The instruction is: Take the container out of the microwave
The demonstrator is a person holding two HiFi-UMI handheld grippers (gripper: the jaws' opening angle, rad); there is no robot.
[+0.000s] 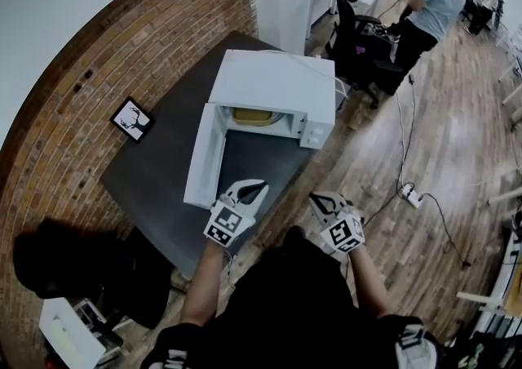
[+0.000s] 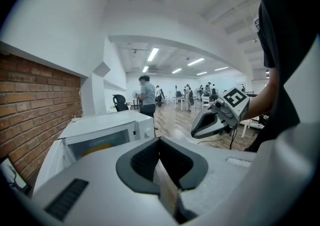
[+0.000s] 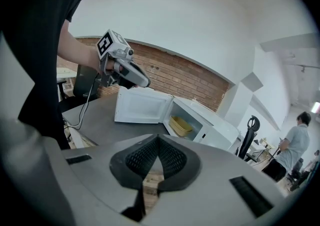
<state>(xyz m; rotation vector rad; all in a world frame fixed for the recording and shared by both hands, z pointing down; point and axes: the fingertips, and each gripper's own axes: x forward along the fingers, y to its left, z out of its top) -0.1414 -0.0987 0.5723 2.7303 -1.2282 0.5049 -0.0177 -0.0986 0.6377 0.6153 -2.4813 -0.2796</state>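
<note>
A white microwave (image 1: 273,86) stands on a dark grey table (image 1: 151,175), its door (image 1: 204,155) swung wide open to the left. A yellow container (image 1: 253,117) sits inside the cavity; it also shows in the right gripper view as a yellow container (image 3: 181,126) and dimly in the left gripper view (image 2: 97,147). My left gripper (image 1: 247,192) hovers over the table's near edge in front of the open door, jaws shut on nothing. My right gripper (image 1: 325,202) hangs beyond the table edge over the floor, also shut and empty. Both are well short of the microwave.
A small framed picture (image 1: 132,119) leans against the brick wall at the table's left. Behind the microwave are a black office chair (image 1: 351,24) and a standing person (image 1: 428,12). Cables and a power strip (image 1: 410,193) lie on the wooden floor to the right.
</note>
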